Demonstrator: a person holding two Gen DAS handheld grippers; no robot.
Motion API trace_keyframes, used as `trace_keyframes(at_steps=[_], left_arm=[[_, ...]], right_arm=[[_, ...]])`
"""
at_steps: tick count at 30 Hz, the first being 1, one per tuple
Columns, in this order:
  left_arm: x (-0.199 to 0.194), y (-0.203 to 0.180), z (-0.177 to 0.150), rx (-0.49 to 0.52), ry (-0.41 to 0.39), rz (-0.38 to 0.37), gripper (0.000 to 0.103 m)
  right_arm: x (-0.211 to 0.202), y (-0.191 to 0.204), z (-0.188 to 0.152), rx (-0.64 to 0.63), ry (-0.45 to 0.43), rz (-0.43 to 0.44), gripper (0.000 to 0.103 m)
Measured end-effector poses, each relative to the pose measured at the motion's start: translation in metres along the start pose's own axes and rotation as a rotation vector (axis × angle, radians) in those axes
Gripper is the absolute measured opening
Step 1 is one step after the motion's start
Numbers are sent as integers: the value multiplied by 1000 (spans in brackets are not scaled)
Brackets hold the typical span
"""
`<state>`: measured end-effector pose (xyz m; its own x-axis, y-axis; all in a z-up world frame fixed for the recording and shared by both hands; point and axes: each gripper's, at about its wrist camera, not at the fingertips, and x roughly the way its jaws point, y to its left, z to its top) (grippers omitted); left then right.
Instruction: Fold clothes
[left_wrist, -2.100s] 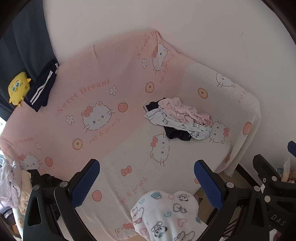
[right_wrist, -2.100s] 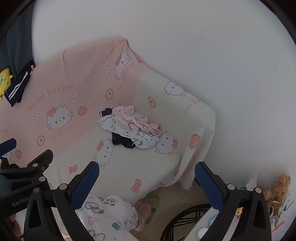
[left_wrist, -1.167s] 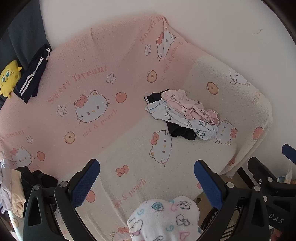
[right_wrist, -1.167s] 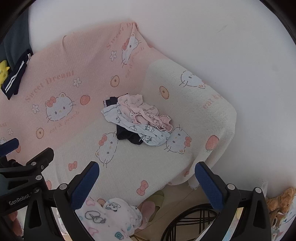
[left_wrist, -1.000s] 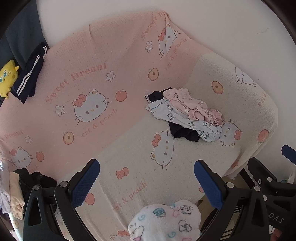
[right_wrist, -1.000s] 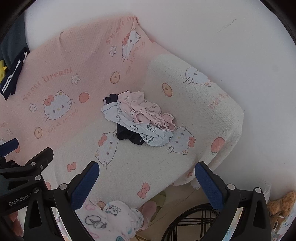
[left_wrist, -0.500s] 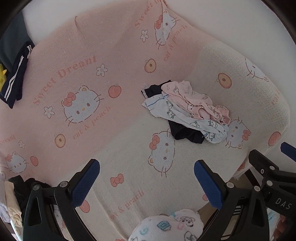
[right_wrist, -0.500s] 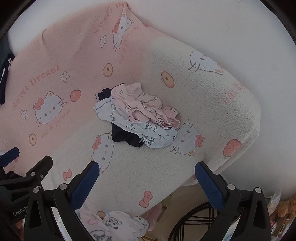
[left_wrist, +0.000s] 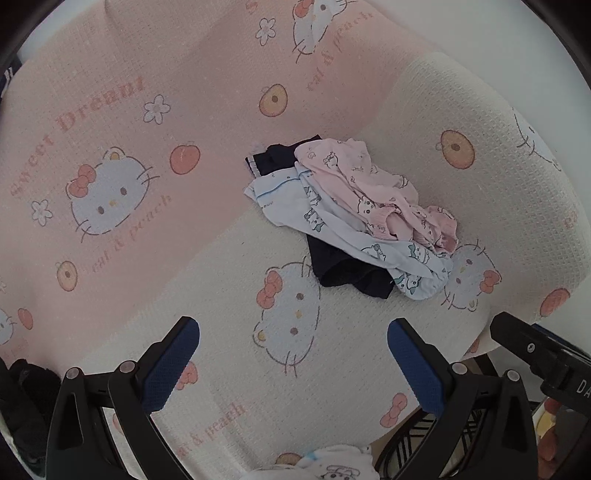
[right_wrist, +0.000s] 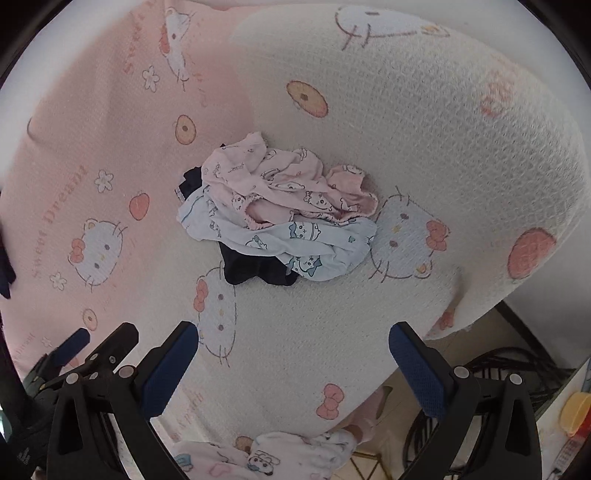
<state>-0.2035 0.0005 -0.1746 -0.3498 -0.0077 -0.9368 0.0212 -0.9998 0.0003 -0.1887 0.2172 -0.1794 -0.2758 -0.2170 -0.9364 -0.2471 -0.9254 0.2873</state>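
A small pile of crumpled clothes lies on a sofa covered by a pink and cream cartoon-cat blanket (left_wrist: 110, 236) (right_wrist: 461, 155). A pink printed garment (left_wrist: 373, 192) (right_wrist: 280, 184) is on top, a pale blue printed one (left_wrist: 354, 236) (right_wrist: 306, 247) under it, and a dark navy piece (left_wrist: 343, 269) (right_wrist: 251, 269) at the bottom. My left gripper (left_wrist: 293, 365) hovers open above the seat, short of the pile. My right gripper (right_wrist: 293, 365) is open too, closer to the pile, nothing between its fingers.
A white fleece garment with cartoon prints (left_wrist: 325, 465) (right_wrist: 280, 458) shows at the bottom edge. The sofa's armrest (right_wrist: 443, 110) rises right of the pile. Past the seat's front edge are floor, a dark wire stand (right_wrist: 517, 369) and small items. A dark heap (left_wrist: 26, 387) lies far left.
Both grippers have moved forward and down toward the sofa; the clothes pile looms larger and nearer the centre. Jaws stayed open. The clothes have not moved.
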Motion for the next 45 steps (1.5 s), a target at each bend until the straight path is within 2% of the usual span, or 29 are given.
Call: trace_keyframes(at_steps=[4, 8, 13, 15, 19, 23, 26, 31, 34, 37, 40, 44, 45], left_arm=[[11, -14, 8, 23, -33, -36, 103], [24, -34, 17, 69, 7, -69, 103], [32, -56, 30, 142, 12, -95, 103], [35, -66, 37, 191, 14, -102, 103], [42, -86, 45, 360, -5, -152, 103], [52, -91, 46, 430, -57, -177, 103], [69, -83, 48, 394, -28, -236, 103], [97, -67, 53, 262, 4, -328, 103], [109, -61, 57, 217, 5, -343, 103], [119, -58, 60, 188, 20, -376, 103], [131, -57, 62, 164, 33, -373, 103], [141, -56, 64, 138, 31, -370, 100], [143, -55, 65, 131, 27, -369, 99]], right_arm=[[12, -16, 7, 71, 11, 41, 103], [19, -34, 11, 174, 22, 145, 103], [28, -51, 17, 260, 18, 193, 103], [34, -57, 20, 304, 13, 219, 103], [45, -70, 24, 398, 1, 277, 102], [56, -78, 25, 511, -32, 368, 102], [64, -84, 25, 568, -77, 374, 102], [81, -99, 24, 677, -192, 465, 102], [92, -106, 24, 723, -254, 483, 91], [109, -114, 24, 773, -281, 511, 91], [127, -123, 24, 818, -278, 562, 90], [133, -130, 29, 837, -335, 516, 77], [135, -129, 33, 825, -340, 489, 77]])
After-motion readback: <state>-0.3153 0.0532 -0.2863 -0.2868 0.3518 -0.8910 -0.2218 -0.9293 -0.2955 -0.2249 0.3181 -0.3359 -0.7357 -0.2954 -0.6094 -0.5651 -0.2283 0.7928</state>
